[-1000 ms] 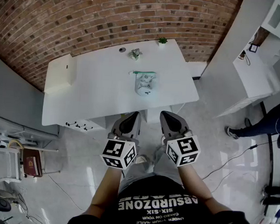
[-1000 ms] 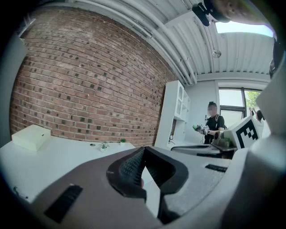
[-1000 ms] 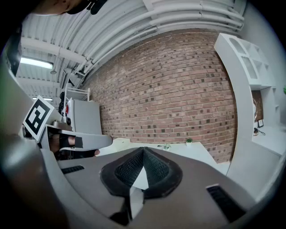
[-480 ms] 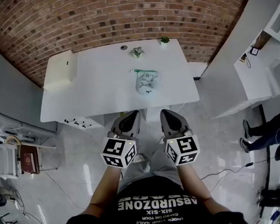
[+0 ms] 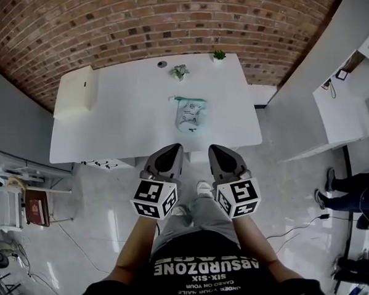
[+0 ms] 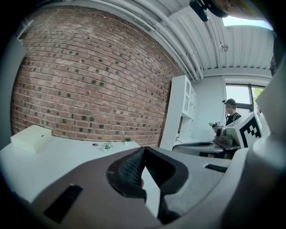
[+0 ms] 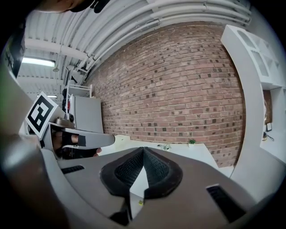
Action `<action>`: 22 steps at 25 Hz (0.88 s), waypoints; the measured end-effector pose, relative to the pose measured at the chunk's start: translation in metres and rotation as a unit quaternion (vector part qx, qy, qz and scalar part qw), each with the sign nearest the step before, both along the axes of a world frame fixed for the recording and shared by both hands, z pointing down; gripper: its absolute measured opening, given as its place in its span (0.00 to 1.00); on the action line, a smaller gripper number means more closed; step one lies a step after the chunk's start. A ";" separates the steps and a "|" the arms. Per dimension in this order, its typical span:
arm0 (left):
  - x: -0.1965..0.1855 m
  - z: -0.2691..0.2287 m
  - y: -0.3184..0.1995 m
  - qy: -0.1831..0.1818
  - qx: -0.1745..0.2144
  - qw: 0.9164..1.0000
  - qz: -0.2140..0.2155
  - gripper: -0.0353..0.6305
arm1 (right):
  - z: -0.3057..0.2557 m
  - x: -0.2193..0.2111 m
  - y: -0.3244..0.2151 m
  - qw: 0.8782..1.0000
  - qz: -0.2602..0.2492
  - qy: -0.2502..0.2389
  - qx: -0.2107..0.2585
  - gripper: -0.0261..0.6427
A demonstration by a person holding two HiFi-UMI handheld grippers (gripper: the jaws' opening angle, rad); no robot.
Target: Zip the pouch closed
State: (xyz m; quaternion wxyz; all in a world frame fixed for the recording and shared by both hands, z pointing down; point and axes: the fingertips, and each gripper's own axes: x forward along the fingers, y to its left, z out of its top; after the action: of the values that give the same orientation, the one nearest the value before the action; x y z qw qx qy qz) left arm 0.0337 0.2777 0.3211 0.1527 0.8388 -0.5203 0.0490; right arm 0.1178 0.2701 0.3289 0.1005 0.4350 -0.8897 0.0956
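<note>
Nothing started yet. The pouch [image 5: 190, 113] lay on the white table [image 5: 118, 115], zipper too small to read. Left gripper [image 5: 174, 150] and right gripper [image 5: 216, 151] hung short of the table's edge, jaws pressed together, empty.

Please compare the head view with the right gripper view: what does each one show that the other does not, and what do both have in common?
Only the head view: the pouch on the white table, the person's legs, and the marker cube of the right gripper. Only the right gripper view: the ceiling pipes, a lit lamp, and that gripper's ribbed fingers shut together with nothing between them. Both: the brick wall, the table, a small potted plant and the left gripper.
</note>
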 end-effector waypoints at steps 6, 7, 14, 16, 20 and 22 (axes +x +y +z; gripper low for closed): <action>0.013 -0.004 -0.040 -0.005 0.000 1.000 -0.007 0.06 | -0.003 0.012 -0.043 1.000 -0.011 -0.001 0.001 0.04; 0.015 -0.003 -0.046 -0.006 -0.001 1.000 -0.008 0.06 | -0.003 0.013 -0.049 1.000 -0.012 -0.001 0.001 0.04; 0.027 0.002 -0.087 -0.013 -0.006 1.000 -0.020 0.06 | 0.000 0.024 -0.091 1.000 -0.031 -0.005 -0.002 0.04; 0.030 0.003 -0.097 -0.013 -0.006 1.000 -0.026 0.06 | 0.001 0.027 -0.102 0.999 -0.040 -0.006 -0.003 0.04; 0.035 0.006 -0.117 -0.013 -0.009 0.999 -0.042 0.06 | 0.002 0.032 -0.123 0.998 -0.058 -0.006 -0.004 0.04; 0.037 0.009 -0.125 -0.016 -0.012 0.999 -0.049 0.06 | 0.005 0.034 -0.133 0.998 -0.068 -0.006 -0.006 0.04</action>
State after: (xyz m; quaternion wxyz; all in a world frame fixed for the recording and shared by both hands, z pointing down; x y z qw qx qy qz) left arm 0.0708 0.1523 0.3300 0.1564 0.8093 -0.5629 0.0611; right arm 0.1518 0.1372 0.3340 0.1038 0.3727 -0.9170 0.0967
